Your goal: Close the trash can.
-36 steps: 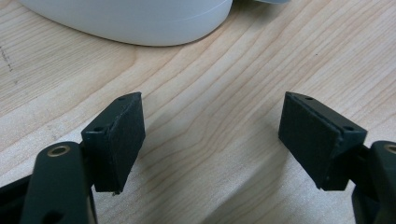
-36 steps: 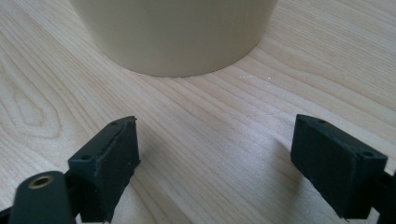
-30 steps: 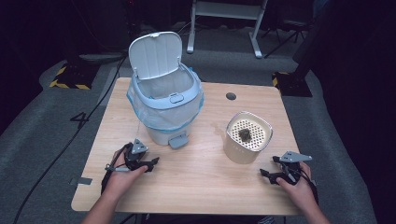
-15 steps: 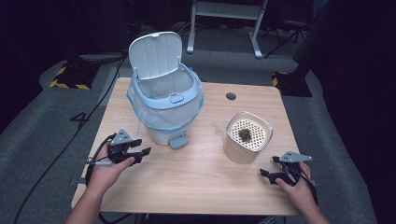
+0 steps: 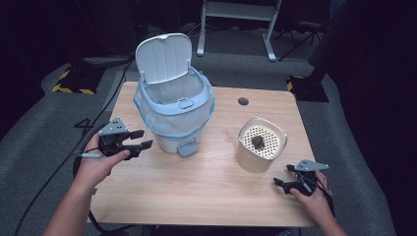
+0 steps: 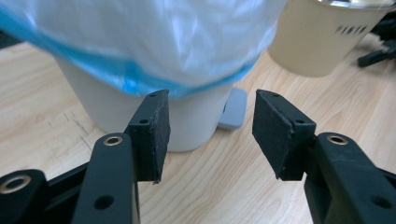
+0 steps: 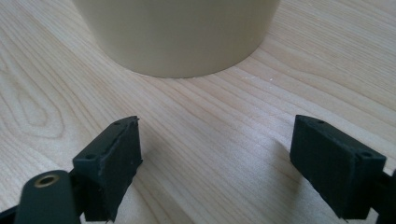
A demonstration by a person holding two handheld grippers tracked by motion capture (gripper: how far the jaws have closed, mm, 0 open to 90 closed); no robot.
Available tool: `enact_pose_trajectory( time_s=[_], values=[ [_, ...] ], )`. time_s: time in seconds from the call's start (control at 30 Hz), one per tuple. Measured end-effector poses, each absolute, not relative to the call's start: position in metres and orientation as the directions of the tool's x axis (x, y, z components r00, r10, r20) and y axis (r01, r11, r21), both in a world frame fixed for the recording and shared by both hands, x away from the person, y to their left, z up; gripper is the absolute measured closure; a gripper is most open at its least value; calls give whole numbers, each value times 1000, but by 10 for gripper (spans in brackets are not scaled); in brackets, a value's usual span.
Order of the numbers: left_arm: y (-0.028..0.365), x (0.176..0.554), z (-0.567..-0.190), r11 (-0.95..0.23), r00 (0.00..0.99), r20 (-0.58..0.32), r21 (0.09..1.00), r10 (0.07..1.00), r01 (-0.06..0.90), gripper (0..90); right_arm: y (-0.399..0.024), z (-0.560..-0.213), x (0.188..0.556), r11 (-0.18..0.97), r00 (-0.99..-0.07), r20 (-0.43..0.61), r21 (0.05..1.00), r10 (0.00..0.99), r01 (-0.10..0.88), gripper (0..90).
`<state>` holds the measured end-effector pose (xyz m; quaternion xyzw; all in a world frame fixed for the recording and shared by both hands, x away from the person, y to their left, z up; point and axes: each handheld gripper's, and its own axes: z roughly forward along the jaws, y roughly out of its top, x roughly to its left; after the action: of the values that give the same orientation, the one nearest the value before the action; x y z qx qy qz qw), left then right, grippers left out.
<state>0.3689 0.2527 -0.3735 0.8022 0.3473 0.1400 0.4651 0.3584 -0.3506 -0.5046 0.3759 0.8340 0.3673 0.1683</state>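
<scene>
Right gripper (image 5: 286, 184): nearest, at about 4 o'clock on the table, resting low in the person's right hand; jaws spread wide with bare wood between them (nothing gripped).
Right gripper's outlook: the beige container (image 7: 177, 32) stands just ahead of its jaws, apart from them.
Left gripper (image 5: 138, 139): at about 9 o'clock, held above the tabletop in the person's left hand (image 5: 98, 162), pointing toward 3 o'clock at the bin; its jaws have just been closing but stand apart, with nothing between them.
Left gripper's outlook: the bin's white base and the blue edge of its bag (image 6: 154, 42) lie just beyond the jaws, not touching.
Table (image 5: 196, 191): light wood, with a small dark round hole near 1 o'clock.
Beige container (image 5: 260, 146): at about 3 o'clock, upright, topped by a perforated insert with a dark lump in its middle.
Bin (image 5: 174, 110): white pedal bin at about 11 o'clock, lined with a blue-edged bag, its lid (image 5: 162, 56) standing open and tipped back (pedal facing the person).
</scene>
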Motion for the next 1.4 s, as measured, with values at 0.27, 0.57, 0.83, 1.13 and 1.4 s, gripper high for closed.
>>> enact_pose_trajectory(
  time_s=[0.27,0.57,0.83,1.13,1.4],
  values=[
    [260,379,-337,-327,768,-89,869,634,371,492,-351,-505,358,448,-663,-4,740,749,502,174],
    [264,398,-304,-223,783,-145,913,604,341,538,-351,-505,358,449,-666,-3,741,746,500,183],
    [272,416,-267,-188,749,-102,937,655,293,604,-351,-505,358,449,-666,-3,741,746,499,183],
    [279,436,-229,-140,629,-66,952,775,273,735,-351,-505,358,450,-668,-5,742,744,497,189],
    [282,460,-219,-94,525,-85,948,847,304,830,-351,-504,358,451,-672,-3,744,741,494,202]
  ],
)
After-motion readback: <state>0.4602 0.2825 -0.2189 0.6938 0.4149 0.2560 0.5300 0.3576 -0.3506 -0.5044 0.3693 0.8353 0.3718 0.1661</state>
